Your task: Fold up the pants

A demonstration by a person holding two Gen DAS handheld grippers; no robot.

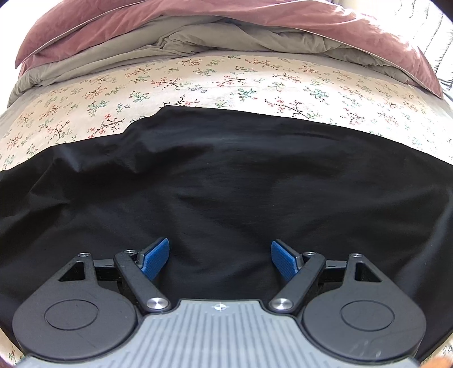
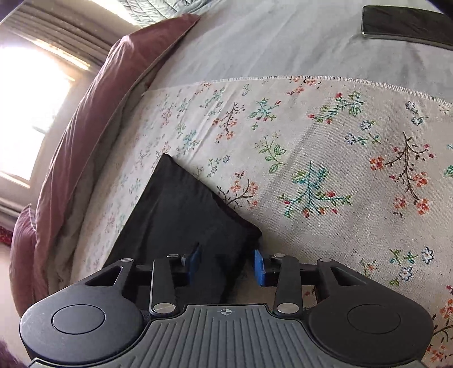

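1. Black cloth, the pants [image 1: 226,181], lies spread flat on the flowered sheet [image 1: 198,82] of the bed, so both sides can be reached for folding.
2. The pink duvet [image 1: 354,25] is pushed in a heap to the far side, probably to leave room for the work.
3. The left hand-held gripper [image 1: 220,259] points down steeply over the middle of the pants; its blue pads stand wide apart with nothing between them.
4. The right hand-held gripper [image 2: 228,264] is tilted down at a corner of the pants [image 2: 181,215]. The jaws are half closed with the cloth edge between them; whether the pads already press on it I cannot tell.
5. A dark phone [image 2: 407,25] lies well apart.
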